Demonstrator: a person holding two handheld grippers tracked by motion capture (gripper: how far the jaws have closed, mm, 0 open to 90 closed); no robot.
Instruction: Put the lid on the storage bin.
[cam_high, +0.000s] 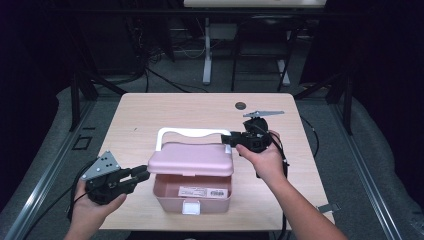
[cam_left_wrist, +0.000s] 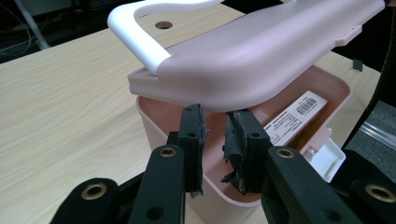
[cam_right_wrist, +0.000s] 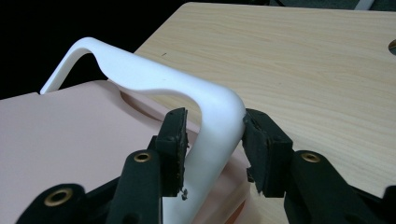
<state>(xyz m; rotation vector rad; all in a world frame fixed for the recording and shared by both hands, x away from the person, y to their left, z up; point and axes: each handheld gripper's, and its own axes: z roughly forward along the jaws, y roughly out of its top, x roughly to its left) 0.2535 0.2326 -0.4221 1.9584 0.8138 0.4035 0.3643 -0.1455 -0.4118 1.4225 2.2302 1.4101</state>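
A pink box (cam_high: 167, 192) stands on the wooden table (cam_high: 200, 107) with its pink lid (cam_high: 192, 159) raised at the front. My right gripper (cam_high: 227, 139) is shut on the right corner of the lid's white handle (cam_high: 190, 132). In the right gripper view my right gripper (cam_right_wrist: 215, 135) has a pad on each side of the handle (cam_right_wrist: 140, 74). My left gripper (cam_high: 142, 174) is open at the box's left rim, under the lid (cam_left_wrist: 261, 51). In the left gripper view, my left gripper (cam_left_wrist: 217, 135) has a narrow gap with nothing pressed. A barcode label (cam_left_wrist: 294, 114) lies inside the box.
A white latch (cam_high: 191, 206) sits on the box's front wall. A round hole (cam_high: 240, 105) is in the table's far side. Bare tabletop lies left, right and behind the box. Desk legs and cables stand on the floor beyond the table.
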